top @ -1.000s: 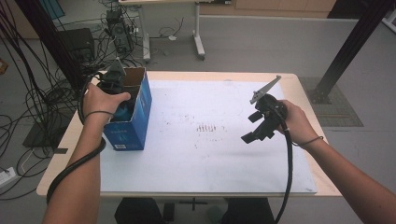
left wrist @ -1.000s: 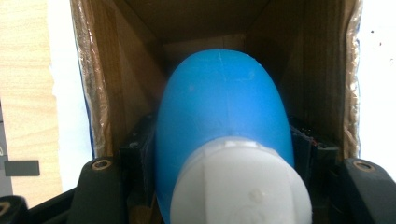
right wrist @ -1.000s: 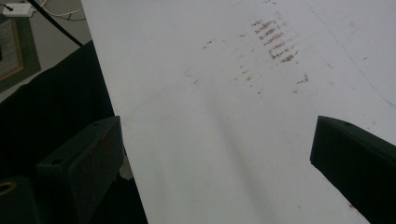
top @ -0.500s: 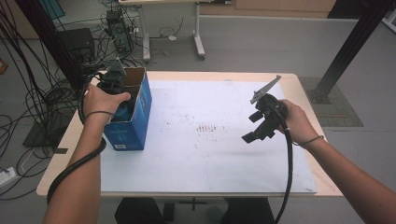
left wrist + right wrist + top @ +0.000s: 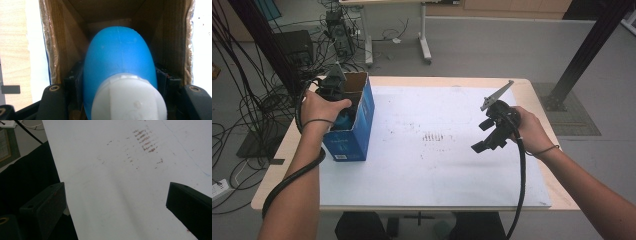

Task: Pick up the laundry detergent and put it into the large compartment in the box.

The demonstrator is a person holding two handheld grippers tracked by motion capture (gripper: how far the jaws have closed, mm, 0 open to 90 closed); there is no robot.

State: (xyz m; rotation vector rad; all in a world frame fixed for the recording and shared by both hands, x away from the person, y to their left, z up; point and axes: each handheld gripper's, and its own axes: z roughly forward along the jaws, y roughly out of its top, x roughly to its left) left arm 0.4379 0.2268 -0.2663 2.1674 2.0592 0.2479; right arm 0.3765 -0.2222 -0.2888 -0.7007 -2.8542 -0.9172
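Observation:
A blue cardboard box (image 5: 354, 127) stands open-topped at the table's left edge. My left gripper (image 5: 337, 95) reaches down into it. In the left gripper view the left gripper (image 5: 120, 77) is shut on a blue bottle (image 5: 117, 55) with a white cap (image 5: 128, 100); its black jaws press on both sides, between the box's brown inner walls (image 5: 62, 50). A bit of the blue bottle (image 5: 344, 120) shows in the box's mouth. My right gripper (image 5: 482, 136) hovers open over the right of the white mat (image 5: 432, 170), and the right gripper (image 5: 117, 195) has nothing between its jaws.
The white mat covers most of the wooden table (image 5: 277, 165), with small reddish-brown marks (image 5: 434, 136) near its middle. Cables and equipment (image 5: 297, 50) lie on the floor at the back left. A black post (image 5: 587, 50) stands at the back right.

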